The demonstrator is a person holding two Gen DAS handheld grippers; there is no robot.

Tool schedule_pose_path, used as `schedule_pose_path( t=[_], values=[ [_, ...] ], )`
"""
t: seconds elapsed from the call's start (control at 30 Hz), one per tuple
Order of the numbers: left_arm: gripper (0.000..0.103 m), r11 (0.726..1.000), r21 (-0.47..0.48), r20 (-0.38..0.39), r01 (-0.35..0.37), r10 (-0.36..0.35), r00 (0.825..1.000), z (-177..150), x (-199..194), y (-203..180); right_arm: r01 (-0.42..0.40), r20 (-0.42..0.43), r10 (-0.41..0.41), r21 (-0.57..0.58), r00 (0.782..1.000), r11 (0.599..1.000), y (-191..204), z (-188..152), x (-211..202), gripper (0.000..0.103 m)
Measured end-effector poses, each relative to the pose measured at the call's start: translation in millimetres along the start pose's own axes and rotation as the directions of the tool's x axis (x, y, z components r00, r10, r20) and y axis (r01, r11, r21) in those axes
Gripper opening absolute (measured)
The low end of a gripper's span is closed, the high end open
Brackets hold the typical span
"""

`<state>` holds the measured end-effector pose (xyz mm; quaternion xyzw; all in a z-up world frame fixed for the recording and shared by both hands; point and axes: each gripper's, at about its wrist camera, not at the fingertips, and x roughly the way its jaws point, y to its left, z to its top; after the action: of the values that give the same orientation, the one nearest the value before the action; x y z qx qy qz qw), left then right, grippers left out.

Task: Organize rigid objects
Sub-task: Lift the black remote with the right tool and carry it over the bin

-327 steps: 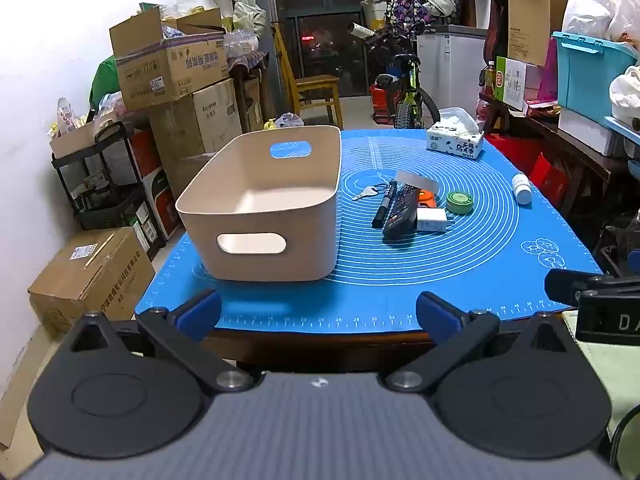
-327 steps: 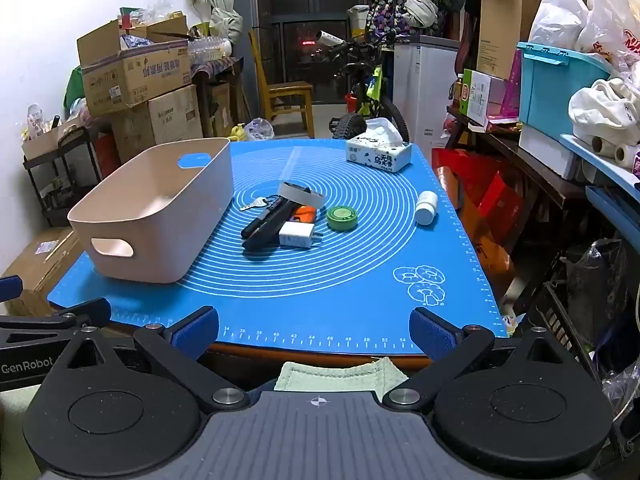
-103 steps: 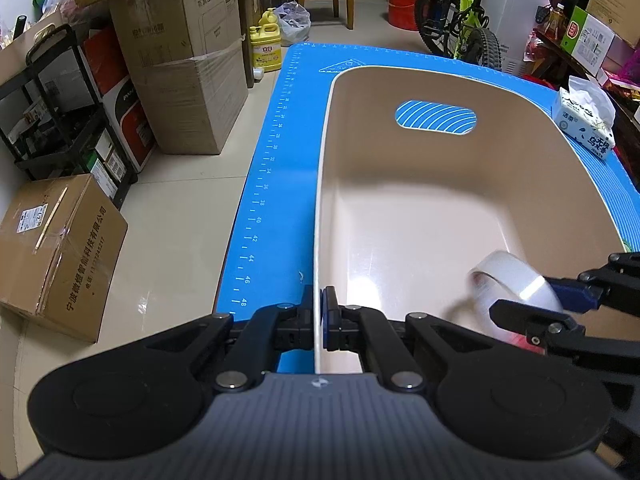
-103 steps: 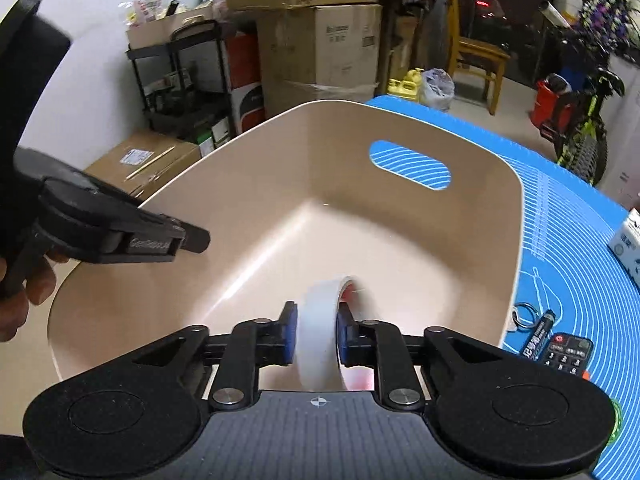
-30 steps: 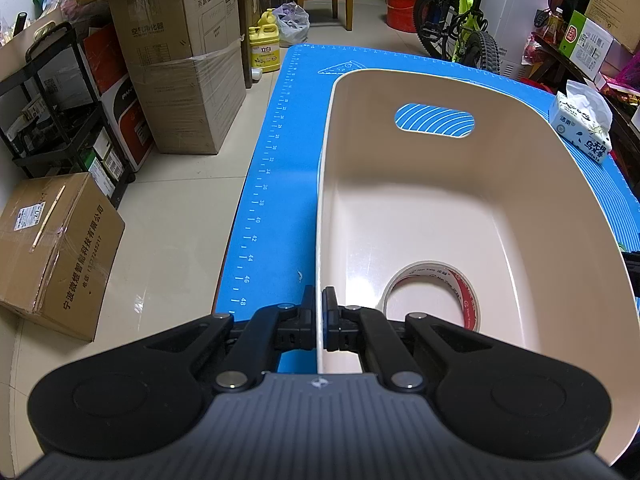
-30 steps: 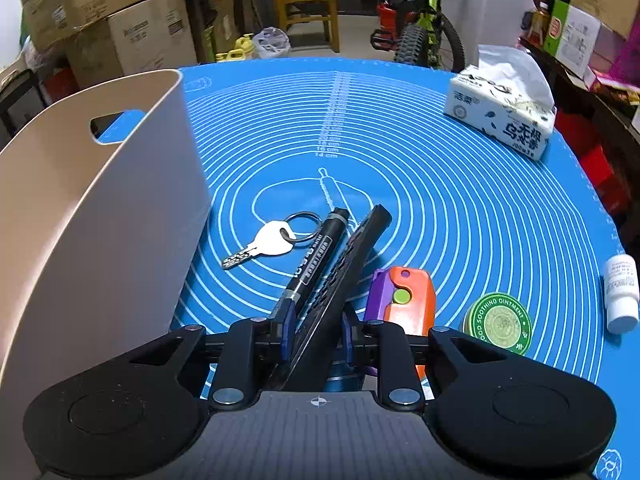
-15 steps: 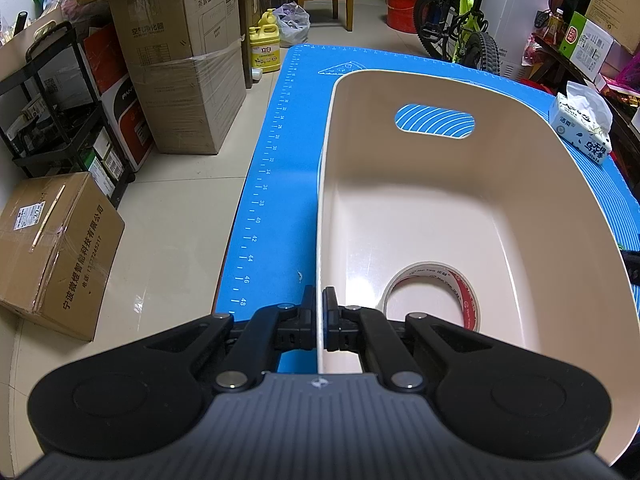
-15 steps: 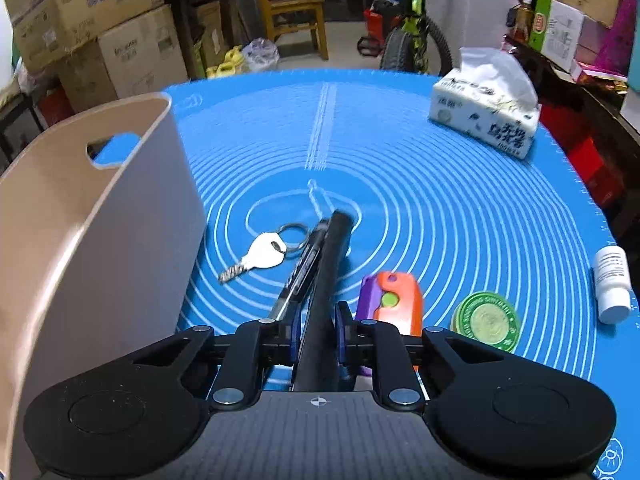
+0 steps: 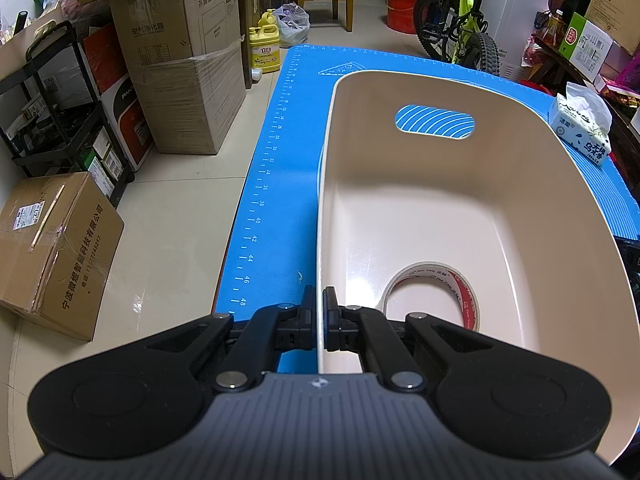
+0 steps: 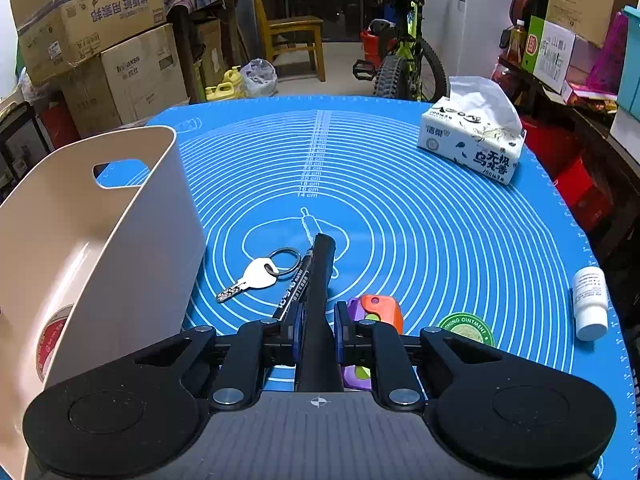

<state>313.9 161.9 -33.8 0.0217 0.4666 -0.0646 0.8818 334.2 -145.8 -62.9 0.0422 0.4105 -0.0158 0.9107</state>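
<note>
My left gripper (image 9: pixel 319 312) is shut on the near rim of the beige bin (image 9: pixel 500 128), which stands on the blue mat. A roll of clear tape (image 9: pixel 430 292) lies flat on the bin floor. My right gripper (image 10: pixel 316 334) is shut on a black remote control (image 10: pixel 320 280), held edge-up above the mat. Under and beside it lie a black marker (image 10: pixel 294 292), a key on a ring (image 10: pixel 258 274), an orange and purple toy (image 10: pixel 378 310), a green ointment tin (image 10: pixel 466 326) and a white bottle (image 10: pixel 590 298). The bin (image 10: pixel 120 240) stands left of the right gripper.
A tissue pack (image 10: pixel 474 142) sits at the mat's far right and shows in the left wrist view (image 9: pixel 582 130). Cardboard boxes (image 9: pixel 180 72) and a black shelf cart (image 9: pixel 56 120) stand on the floor to the left. A bicycle (image 10: pixel 404 52) and a chair (image 10: pixel 292 28) stand beyond the table.
My right gripper has lifted the remote off the mat and turned it edge-up. Earlier it dropped the tape roll in the bin. The left gripper has stayed clamped on the bin rim.
</note>
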Motion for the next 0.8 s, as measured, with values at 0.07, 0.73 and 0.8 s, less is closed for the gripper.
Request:
schedule_pose_path(
  t=[0.07, 0.73, 0.8],
  values=[
    [0.004, 1.000, -0.001, -0.001, 0.001, -0.001, 1.000, 0, 0, 0, 0.006, 0.021, -0.006, -0.003, 1.000, 1.000, 0, 1, -4, 0.026],
    [0.004, 1.000, 0.000, -0.002, 0.001, -0.001, 1.000, 1, 0, -1, -0.120, 0.316, 0.153, -0.121, 0.936, 0.985, 45, 35, -102, 0.026],
    [0.004, 1.000, 0.003, -0.001, 0.000, 0.000, 1.000, 1, 0, -3, -0.132, 0.323, 0.172, -0.143, 0.931, 0.981, 56, 40, -107, 0.026]
  ],
)
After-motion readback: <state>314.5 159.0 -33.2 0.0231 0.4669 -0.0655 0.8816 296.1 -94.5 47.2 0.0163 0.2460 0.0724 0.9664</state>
